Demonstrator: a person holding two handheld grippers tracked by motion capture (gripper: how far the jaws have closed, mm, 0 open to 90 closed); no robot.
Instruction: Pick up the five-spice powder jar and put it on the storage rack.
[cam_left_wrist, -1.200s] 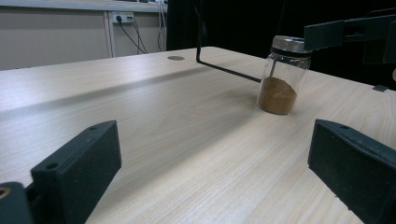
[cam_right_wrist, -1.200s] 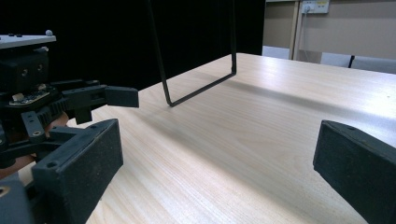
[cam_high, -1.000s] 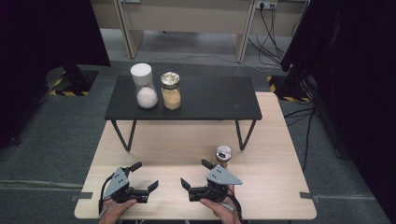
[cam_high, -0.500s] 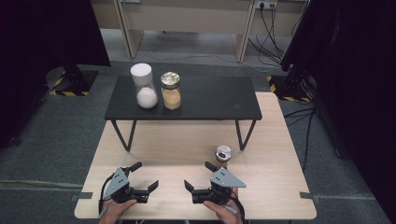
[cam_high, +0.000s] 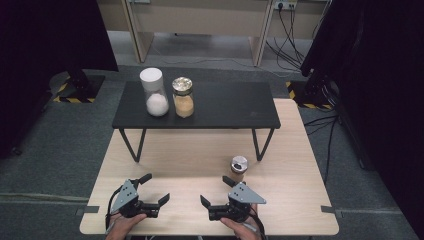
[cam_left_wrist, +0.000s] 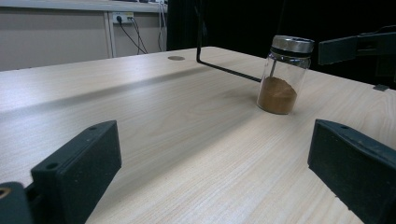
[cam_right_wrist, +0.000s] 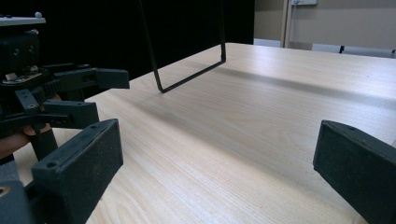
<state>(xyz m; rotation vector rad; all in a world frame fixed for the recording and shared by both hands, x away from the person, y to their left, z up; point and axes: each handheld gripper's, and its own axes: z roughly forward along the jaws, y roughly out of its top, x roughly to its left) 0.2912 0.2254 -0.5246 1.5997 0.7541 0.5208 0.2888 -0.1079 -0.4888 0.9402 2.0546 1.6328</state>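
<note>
We have both grippers resting low at the near edge of the wooden desk (cam_high: 165, 160), and nothing is held yet. Our left gripper (cam_high: 152, 191) has its jaws wide apart, and our right gripper (cam_high: 216, 192) is spread the same way, the two facing each other across a bare stretch of wood. The nearest thing to us is the small spice jar (cam_high: 238, 168) with brown powder and a metal lid; it stands upright on the desk just beyond the right gripper, near the front leg of the black shelf (cam_high: 225, 107). In the left gripper view the jar sits ahead, apart from both jaws. On the shelf stand a white-lidded jar (cam_high: 153, 92) and a gold-lidded jar (cam_high: 183, 97), side by side and well apart from us. We judge the work barely begun: no grasp made, the spice jar untouched, and the reach, the closing and any carrying all left to do
</note>
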